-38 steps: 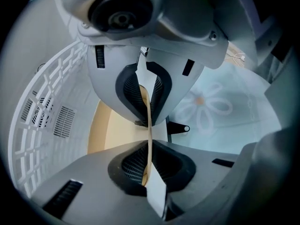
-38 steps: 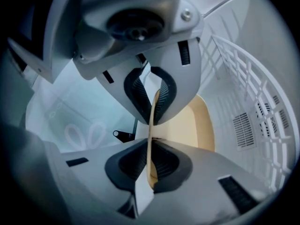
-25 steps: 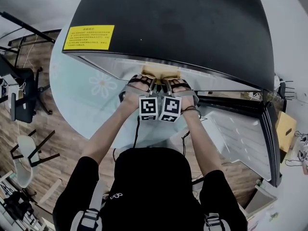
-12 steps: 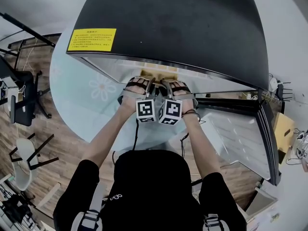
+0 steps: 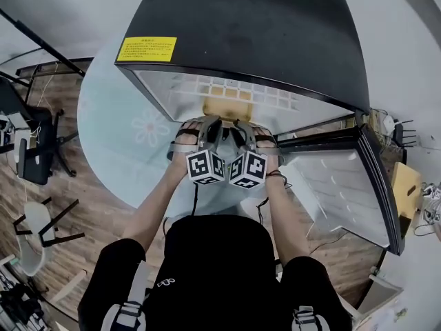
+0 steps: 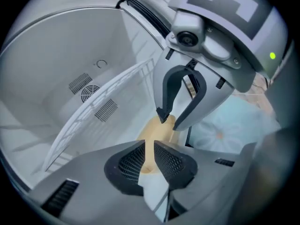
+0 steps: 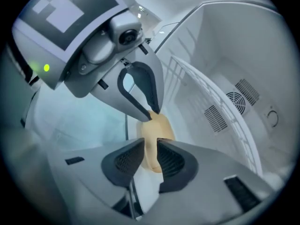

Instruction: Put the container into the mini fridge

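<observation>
The container (image 5: pixel 226 107) lies inside the mini fridge (image 5: pixel 262 33), near its open front, and we hold the left gripper (image 6: pixel 149 154) and right gripper (image 7: pixel 150 154) at the fridge's mouth, jaws parted though just narrowing, clamping nothing, where a low tip could snag the container and drag it out.

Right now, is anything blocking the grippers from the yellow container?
Nothing visible. The container already lies in the fridge, door open. The left gripper and right gripper hang just before it, jaws just closing partway on nothing.
</observation>
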A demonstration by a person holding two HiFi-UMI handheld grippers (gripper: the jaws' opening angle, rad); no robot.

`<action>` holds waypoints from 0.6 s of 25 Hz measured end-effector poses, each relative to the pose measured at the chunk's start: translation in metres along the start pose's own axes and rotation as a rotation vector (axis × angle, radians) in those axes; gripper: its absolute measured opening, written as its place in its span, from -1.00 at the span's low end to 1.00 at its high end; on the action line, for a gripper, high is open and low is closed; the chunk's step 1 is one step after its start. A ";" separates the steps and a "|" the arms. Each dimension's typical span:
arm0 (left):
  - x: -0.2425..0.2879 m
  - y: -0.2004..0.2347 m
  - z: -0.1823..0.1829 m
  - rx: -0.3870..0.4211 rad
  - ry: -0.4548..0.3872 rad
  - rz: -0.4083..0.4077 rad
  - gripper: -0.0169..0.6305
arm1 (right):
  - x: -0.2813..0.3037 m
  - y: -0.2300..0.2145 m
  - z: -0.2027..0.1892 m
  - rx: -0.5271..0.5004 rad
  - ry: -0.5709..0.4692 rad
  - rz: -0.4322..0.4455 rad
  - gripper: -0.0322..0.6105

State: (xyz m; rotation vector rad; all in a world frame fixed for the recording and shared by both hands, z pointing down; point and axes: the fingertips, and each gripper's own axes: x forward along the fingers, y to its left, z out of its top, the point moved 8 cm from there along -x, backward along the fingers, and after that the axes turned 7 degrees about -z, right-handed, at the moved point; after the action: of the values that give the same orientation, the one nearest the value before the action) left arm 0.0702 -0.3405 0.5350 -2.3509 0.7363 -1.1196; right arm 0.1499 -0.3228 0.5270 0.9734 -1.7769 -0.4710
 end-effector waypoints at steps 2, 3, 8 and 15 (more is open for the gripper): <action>-0.012 0.002 0.002 -0.066 -0.020 0.030 -0.72 | -0.013 -0.004 0.004 0.045 -0.014 -0.033 -0.64; -0.019 0.003 0.003 -0.095 -0.029 0.045 -0.74 | -0.020 -0.006 0.006 0.069 -0.024 -0.050 -0.68; -0.051 0.002 0.015 -0.200 -0.097 0.120 -0.83 | -0.056 -0.010 0.014 0.194 -0.077 -0.124 -0.76; -0.088 -0.004 0.031 -0.337 -0.206 0.174 -0.90 | -0.098 -0.018 0.025 0.422 -0.167 -0.183 -0.88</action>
State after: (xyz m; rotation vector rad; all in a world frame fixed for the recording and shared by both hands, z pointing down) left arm 0.0491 -0.2777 0.4693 -2.5640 1.0974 -0.7112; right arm 0.1501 -0.2592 0.4466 1.4348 -1.9912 -0.3004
